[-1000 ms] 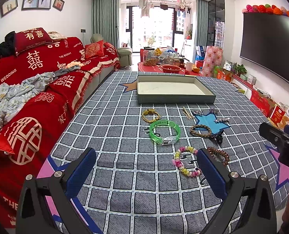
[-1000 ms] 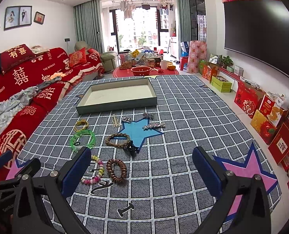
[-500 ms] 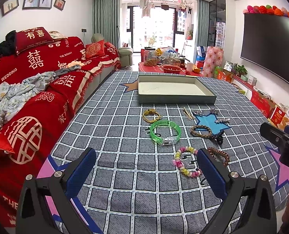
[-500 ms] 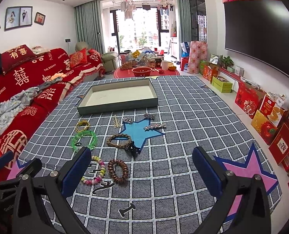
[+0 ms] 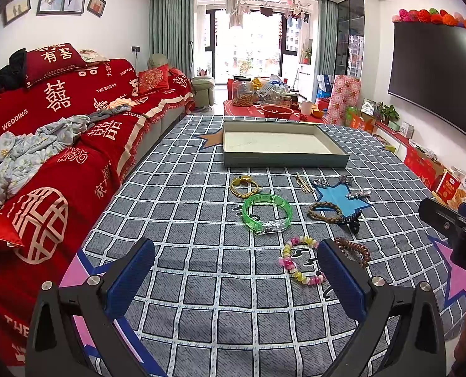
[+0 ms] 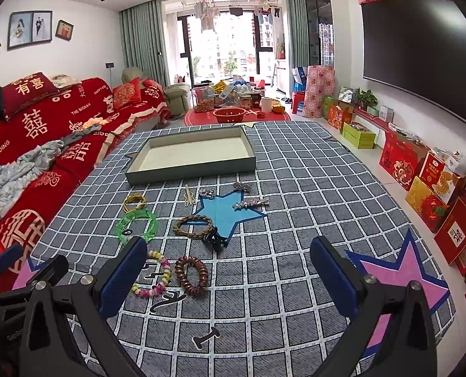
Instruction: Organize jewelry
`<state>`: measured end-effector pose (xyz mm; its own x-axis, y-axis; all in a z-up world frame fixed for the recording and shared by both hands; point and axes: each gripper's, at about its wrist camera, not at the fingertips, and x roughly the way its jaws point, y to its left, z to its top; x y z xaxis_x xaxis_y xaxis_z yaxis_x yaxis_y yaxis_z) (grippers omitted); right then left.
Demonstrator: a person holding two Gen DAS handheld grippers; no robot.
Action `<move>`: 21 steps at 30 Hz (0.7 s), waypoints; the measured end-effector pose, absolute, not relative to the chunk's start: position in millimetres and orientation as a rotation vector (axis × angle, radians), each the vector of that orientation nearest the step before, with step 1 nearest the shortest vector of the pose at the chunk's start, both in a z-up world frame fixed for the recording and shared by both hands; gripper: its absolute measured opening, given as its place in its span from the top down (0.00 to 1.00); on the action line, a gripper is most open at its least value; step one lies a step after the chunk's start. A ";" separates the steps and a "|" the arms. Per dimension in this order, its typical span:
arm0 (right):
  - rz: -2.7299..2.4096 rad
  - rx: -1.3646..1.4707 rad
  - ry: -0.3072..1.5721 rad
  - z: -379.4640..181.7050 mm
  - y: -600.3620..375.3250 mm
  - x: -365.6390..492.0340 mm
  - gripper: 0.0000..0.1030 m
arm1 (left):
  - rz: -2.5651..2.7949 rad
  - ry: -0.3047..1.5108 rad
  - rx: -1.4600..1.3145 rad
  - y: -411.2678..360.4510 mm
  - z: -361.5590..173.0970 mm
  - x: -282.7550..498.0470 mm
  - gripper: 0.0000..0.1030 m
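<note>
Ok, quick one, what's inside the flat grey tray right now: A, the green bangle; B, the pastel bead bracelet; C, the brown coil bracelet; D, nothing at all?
D: the tray shows only its bare pale floor, while the green bangle, the brown coil bracelet and the pastel bead bracelet all lie on the checked cloth in front of it.

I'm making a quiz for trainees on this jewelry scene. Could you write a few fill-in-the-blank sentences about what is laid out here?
1. The gray tray holds ____ pieces of jewelry.
2. The translucent bangle is ____ in color.
3. The braided bracelet lies partly on a blue ____ printed on the cloth.
4. The jaws of the left gripper and right gripper both stand ____.

Missing words: no; green; star; open
</note>
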<state>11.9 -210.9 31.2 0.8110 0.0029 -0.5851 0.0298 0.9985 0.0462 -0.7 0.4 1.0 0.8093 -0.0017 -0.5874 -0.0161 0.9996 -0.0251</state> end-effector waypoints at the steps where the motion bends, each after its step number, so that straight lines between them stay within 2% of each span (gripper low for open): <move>1: -0.015 0.054 0.626 31.2 -210.8 11.9 0.00 | 0.008 0.628 -0.029 0.3 1.1 -0.6 0.00; 21: -0.013 0.057 0.625 31.0 -211.3 12.0 0.00 | 0.007 0.628 -0.031 0.8 0.5 -0.9 0.00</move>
